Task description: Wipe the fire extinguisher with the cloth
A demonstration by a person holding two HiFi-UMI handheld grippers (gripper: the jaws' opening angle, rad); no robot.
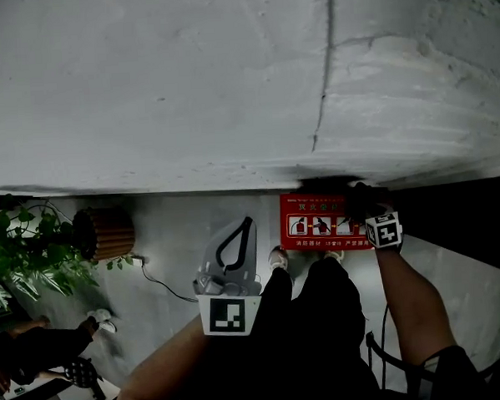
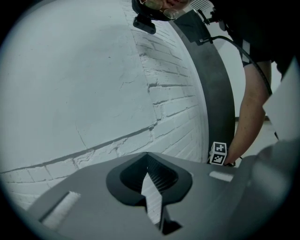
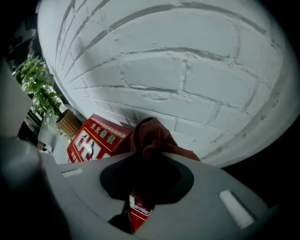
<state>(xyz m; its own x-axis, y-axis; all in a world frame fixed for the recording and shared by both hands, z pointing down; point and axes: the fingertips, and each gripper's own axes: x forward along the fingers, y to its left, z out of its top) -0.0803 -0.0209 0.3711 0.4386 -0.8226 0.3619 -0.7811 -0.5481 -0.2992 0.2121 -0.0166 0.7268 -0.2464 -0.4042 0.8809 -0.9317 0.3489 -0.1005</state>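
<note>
A red fire extinguisher box (image 1: 318, 223) with white pictograms stands on the floor against the white brick wall. My right gripper (image 1: 363, 202) hangs over the box's right end, pointing steeply down, shut on a dark red cloth (image 3: 152, 136). The cloth bunches up out of the jaws right in front of the bricks, and the box (image 3: 93, 138) lies just to its left. My left gripper (image 1: 249, 222) is held out ahead of my legs, away from the box. Its fingertips meet with nothing between them, and only the wall shows past the left gripper (image 2: 147, 157).
A leafy plant (image 1: 27, 248) and a wooden-slat planter (image 1: 105, 232) stand left of the box, with a cable (image 1: 163, 287) trailing over the floor. Another person's leg and shoe (image 1: 93, 322) are at lower left. A dark panel (image 1: 460, 217) runs along the wall at right.
</note>
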